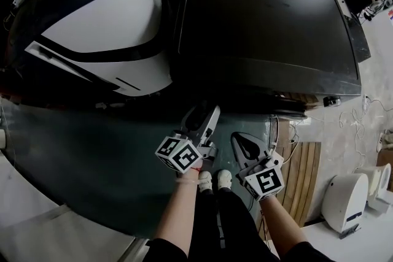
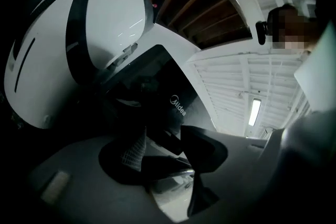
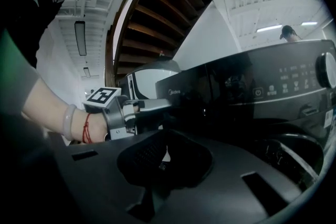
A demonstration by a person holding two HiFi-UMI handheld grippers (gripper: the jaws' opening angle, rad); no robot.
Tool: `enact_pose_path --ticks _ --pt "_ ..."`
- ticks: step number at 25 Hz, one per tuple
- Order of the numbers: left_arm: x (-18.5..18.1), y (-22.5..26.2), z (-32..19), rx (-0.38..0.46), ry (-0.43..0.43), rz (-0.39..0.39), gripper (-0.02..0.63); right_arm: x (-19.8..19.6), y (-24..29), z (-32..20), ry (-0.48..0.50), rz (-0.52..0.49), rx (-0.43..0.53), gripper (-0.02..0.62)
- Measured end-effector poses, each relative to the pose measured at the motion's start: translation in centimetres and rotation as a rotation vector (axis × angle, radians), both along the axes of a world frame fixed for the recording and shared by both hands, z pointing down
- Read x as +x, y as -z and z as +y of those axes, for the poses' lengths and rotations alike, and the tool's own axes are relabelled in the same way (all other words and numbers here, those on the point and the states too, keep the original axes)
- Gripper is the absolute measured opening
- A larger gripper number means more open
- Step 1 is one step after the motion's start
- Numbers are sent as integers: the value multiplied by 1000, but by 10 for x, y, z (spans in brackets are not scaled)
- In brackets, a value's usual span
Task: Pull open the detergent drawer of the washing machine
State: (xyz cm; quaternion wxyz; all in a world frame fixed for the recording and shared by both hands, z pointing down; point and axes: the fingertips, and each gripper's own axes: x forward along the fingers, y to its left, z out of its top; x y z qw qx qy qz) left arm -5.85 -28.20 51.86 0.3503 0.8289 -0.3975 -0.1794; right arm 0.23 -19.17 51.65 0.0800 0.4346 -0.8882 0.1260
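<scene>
Left hand-held gripper (image 1: 206,113) spread wide at the washer (image 1: 264,21) front, gripping nothing; right hand-held gripper (image 1: 242,143) closed, empty.

Head view steeply down, gripper views near, seemingly sharing washing machine (image 1: 264,21)

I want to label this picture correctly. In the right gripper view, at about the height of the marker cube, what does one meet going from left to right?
Wrist with a pale bracelet → left gripper → washing machine, and on its panel the power button → round dial at the right edge.
</scene>
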Motion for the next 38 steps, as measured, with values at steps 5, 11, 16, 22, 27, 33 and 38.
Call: enact_pose_path --ticks 5,11,16,22,27,33,38 --pt "-6 1 -8 -4 24 186 190 -1 -14 4 -18 -7 -18 12" --pt "-11 2 -17 14 41 367 190 -2 -19 9 -9 9 -10 12" --pt "-10 2 -24 18 50 486 189 3 -23 9 -15 2 -21 12" --pt "-7 12 -25 46 41 633 189 6 -28 8 -11 11 -17 12" --pt "-9 20 -29 64 51 727 184 2 -28 7 1 -6 -47 12" --pt "-11 22 -32 58 68 780 160 -1 -26 2 2 -5 -24 12" --pt "-12 23 -32 59 68 803 147 -2 -27 2 -4 -10 -35 12"
